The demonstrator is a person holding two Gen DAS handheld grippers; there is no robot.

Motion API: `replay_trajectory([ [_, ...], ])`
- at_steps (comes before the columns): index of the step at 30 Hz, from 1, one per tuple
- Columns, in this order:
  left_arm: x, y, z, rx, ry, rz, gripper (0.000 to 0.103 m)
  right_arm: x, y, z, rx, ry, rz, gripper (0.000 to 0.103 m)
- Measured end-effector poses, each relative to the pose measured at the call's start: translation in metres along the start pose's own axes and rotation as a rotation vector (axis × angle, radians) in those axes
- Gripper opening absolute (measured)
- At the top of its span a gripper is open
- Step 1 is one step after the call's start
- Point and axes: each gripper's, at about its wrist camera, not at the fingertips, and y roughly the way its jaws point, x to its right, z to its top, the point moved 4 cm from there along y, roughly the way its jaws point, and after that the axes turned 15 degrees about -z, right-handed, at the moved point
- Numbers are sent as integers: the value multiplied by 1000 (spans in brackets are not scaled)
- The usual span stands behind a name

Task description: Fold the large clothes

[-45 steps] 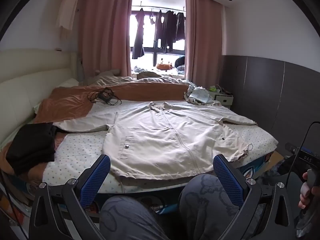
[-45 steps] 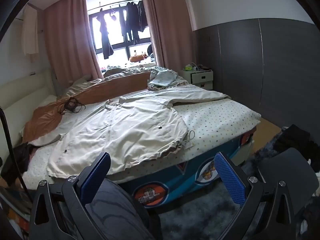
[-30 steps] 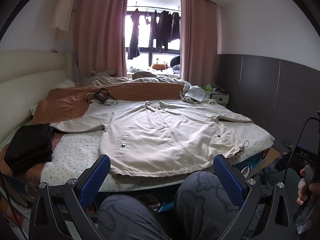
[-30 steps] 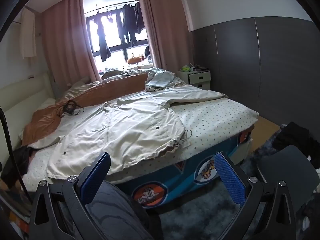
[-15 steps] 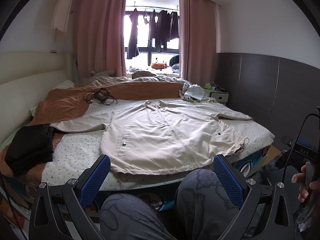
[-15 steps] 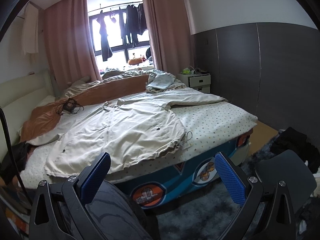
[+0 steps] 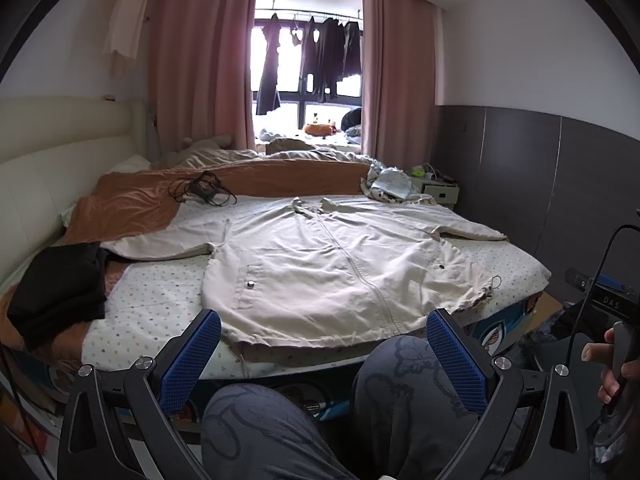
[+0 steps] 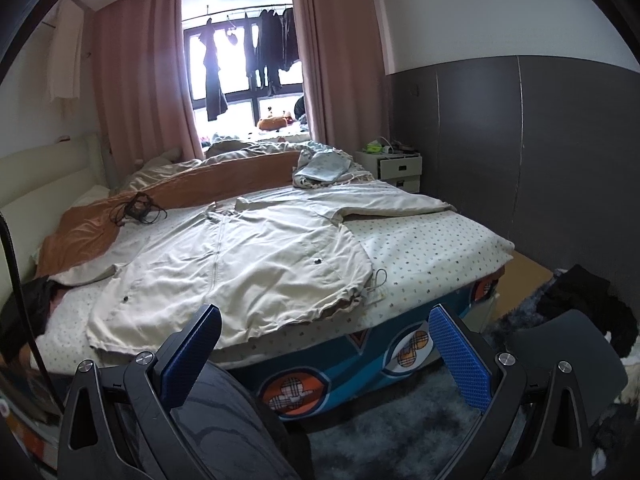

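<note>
A large cream zip-front jacket [image 7: 332, 264] lies flat and face up on the bed [image 7: 160, 304], both sleeves spread out sideways. It also shows in the right wrist view [image 8: 240, 268]. My left gripper [image 7: 322, 354] is open and empty, held over the person's knees in front of the jacket's hem. My right gripper [image 8: 324, 354] is open and empty, off the bed's front right side, apart from the jacket.
A black folded garment [image 7: 60, 284] lies at the bed's left edge. An orange blanket [image 7: 132, 204] and a tangle of black cable [image 7: 202, 190] lie behind the jacket. A light blue cloth [image 8: 324, 168] and a nightstand [image 8: 398, 168] are at the far right. Dark clothes [image 8: 584, 292] lie on the floor.
Both views have shifted slightly, tilting a little; the jacket has not moved. Both grippers stay open.
</note>
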Motion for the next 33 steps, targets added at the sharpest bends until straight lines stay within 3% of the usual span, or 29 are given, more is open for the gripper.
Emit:
replay_trajectory([
  [33,-11,-11,-1,23,-21,-4,103,1,0,-1,2,-10,-2,103],
])
